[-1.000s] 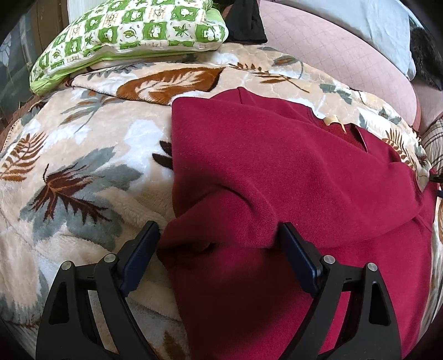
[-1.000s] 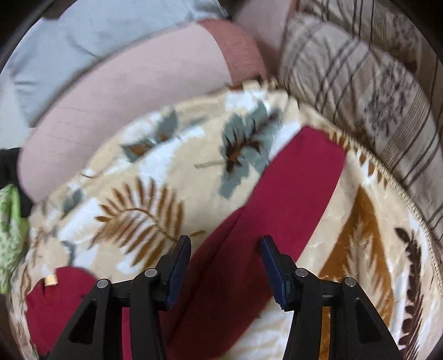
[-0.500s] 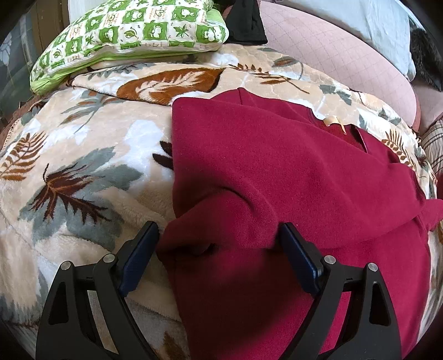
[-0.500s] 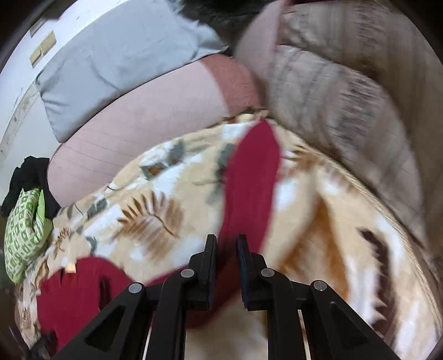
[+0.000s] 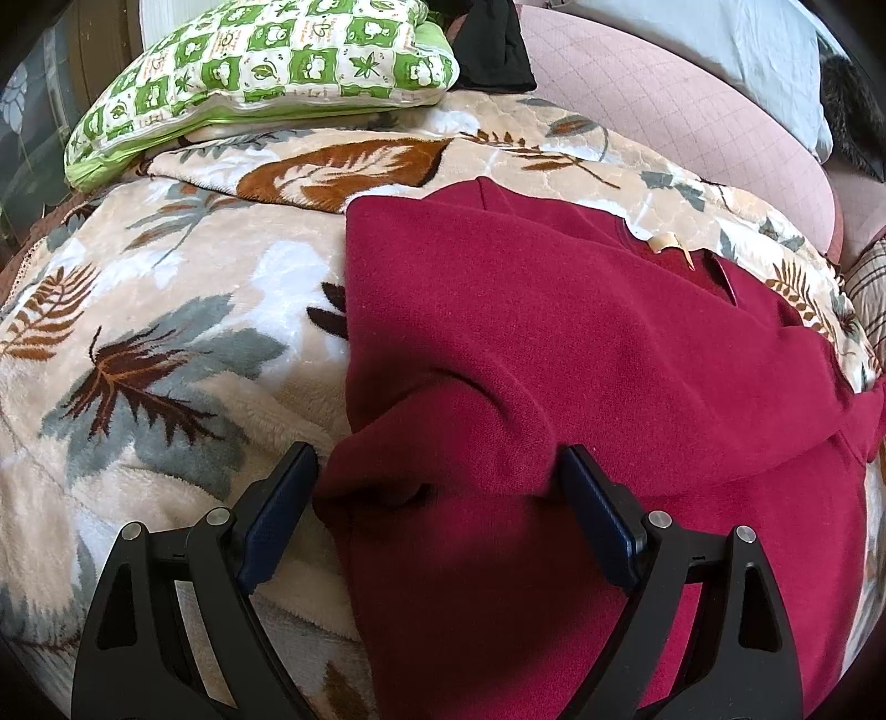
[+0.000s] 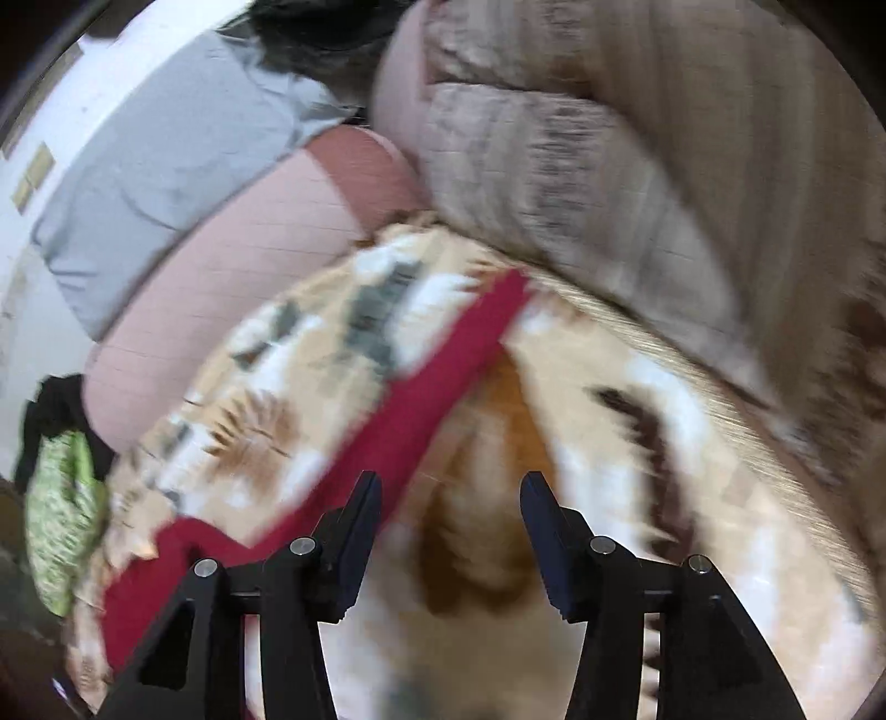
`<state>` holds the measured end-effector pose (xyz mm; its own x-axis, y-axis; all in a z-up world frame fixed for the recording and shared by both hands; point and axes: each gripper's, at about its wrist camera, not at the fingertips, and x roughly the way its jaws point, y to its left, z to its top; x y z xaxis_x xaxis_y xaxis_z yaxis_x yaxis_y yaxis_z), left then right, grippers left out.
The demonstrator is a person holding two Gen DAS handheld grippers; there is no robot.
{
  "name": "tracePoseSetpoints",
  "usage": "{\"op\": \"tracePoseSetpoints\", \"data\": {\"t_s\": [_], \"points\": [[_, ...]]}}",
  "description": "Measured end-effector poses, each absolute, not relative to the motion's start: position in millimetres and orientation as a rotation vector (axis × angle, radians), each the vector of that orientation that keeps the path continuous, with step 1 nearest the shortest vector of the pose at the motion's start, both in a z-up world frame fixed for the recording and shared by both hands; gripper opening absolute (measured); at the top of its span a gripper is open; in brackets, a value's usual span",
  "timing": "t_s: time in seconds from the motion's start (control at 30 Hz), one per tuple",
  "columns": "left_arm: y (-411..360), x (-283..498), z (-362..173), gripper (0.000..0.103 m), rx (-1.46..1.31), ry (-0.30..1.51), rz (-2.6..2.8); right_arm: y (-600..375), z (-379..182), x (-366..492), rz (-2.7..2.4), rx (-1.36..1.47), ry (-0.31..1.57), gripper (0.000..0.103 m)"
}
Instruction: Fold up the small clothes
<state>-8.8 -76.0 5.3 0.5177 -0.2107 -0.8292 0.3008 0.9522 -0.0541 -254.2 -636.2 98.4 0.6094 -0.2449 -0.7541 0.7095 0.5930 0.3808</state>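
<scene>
A dark red sweater (image 5: 554, 343) lies on a leaf-patterned blanket (image 5: 166, 332), its near left part folded over the body. My left gripper (image 5: 437, 487) is open, its jaws wide on either side of the folded bulge, low over the cloth. In the blurred right wrist view one red sleeve (image 6: 421, 399) stretches out across the blanket. My right gripper (image 6: 451, 520) is open and empty, with the sleeve running past its left finger (image 6: 360, 526).
A green and white checked pillow (image 5: 266, 66) and a black cloth (image 5: 493, 50) lie at the back left. A pink quilted cushion (image 5: 692, 111) and grey pillow (image 6: 166, 166) line the back. A striped beige cushion (image 6: 637, 194) borders the right.
My right gripper had shut on the sleeve half a second ago; now it is open and the sleeve lies free. The left gripper has not moved.
</scene>
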Motion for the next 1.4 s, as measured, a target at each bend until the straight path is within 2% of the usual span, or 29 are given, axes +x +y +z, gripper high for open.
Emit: {"op": "tracePoseSetpoints", "data": {"t_s": [0.17,0.23,0.3,0.43,0.53,0.57,0.6,0.83,0.93,1.1,1.23,1.33,1.4], "points": [[-76,-9,5,0.09,0.096,0.981,-0.31,-657,81,-183,-0.638,0.792,0.74,0.05],[-76,-9,5,0.09,0.098,0.981,-0.31,-666,73,-166,-0.696,0.779,0.812,0.05],[-76,-8,5,0.091,0.098,0.98,-0.311,-678,61,-158,-0.828,0.765,0.907,0.05],[-77,-8,5,0.091,0.099,0.981,-0.312,-693,37,-159,-0.869,0.841,0.964,0.048],[-76,-7,7,0.091,0.093,0.981,-0.319,-692,40,-162,-0.877,0.789,0.961,0.026],[-75,-7,9,0.091,0.088,0.978,-0.323,-693,42,-165,-0.861,0.788,0.954,0.011],[-73,-7,13,0.091,0.074,0.968,-0.327,-693,47,-172,-0.807,0.819,0.909,0.006],[-47,-5,45,0.091,-0.057,0.866,-0.324,-637,142,-184,-0.405,0.764,0.619,0.006],[-39,-4,50,0.091,-0.082,0.852,-0.322,-586,182,-160,-0.209,0.68,0.57,0.006],[-23,-2,61,0.091,-0.133,0.811,-0.331,-469,214,-107,0.139,0.518,0.605,0.006],[-3,1,70,0.091,-0.2,0.768,-0.321,-371,198,-76,0.393,0.414,0.669,0.006],[7,5,71,0.091,-0.252,0.764,-0.32,-309,157,-50,0.459,0.331,0.755,0.006],[11,7,70,0.091,-0.269,0.767,-0.316,-284,120,-32,0.483,0.326,0.865,0.014]]}}
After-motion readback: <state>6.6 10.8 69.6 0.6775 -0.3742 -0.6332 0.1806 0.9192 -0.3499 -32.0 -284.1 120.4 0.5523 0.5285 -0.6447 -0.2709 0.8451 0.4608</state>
